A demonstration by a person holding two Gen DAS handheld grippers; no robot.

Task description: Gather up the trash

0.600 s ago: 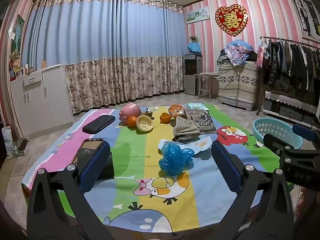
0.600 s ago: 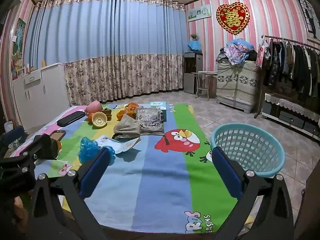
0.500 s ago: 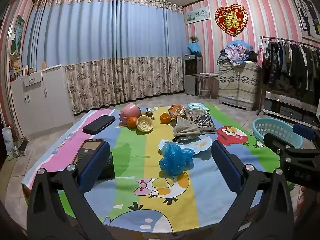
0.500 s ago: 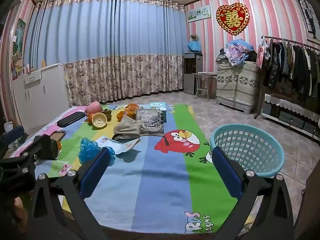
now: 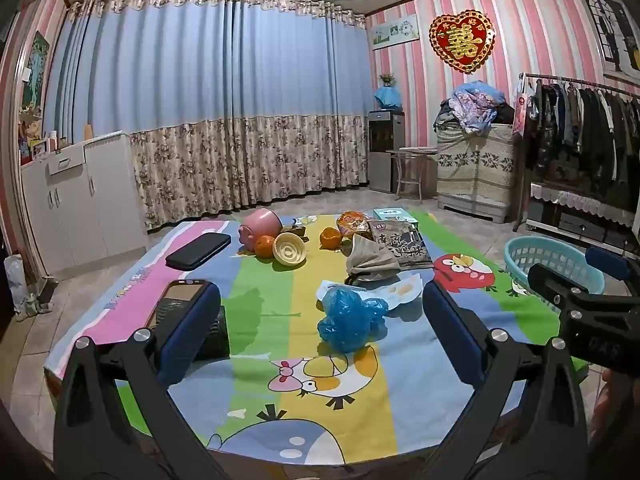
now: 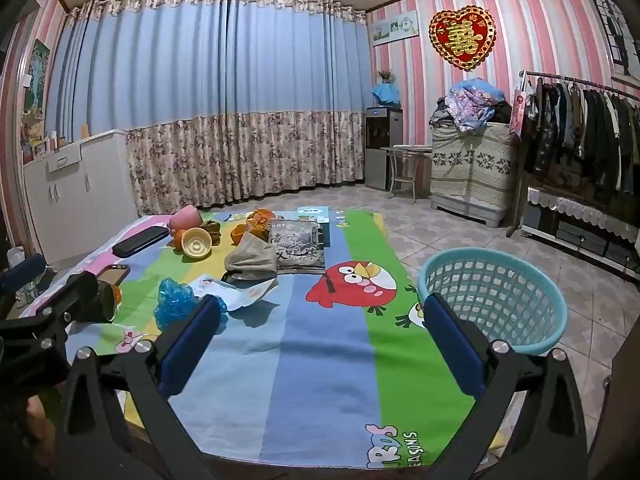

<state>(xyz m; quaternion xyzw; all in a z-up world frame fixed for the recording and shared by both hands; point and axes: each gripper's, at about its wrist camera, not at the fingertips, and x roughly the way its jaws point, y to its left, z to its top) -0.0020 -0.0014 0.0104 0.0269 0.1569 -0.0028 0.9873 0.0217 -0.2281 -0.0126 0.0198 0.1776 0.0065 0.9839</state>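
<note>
Both grippers hang over the near edge of the cartoon-print table (image 5: 280, 412), jaws spread wide with nothing between them. The left gripper (image 5: 320, 328) frames a crumpled blue plastic bag (image 5: 350, 318) at mid-frame, with white paper (image 5: 400, 290) just behind it. In the right wrist view, the right gripper (image 6: 320, 332) has the light-blue basket (image 6: 496, 296) at right of frame, beside the table
</note>
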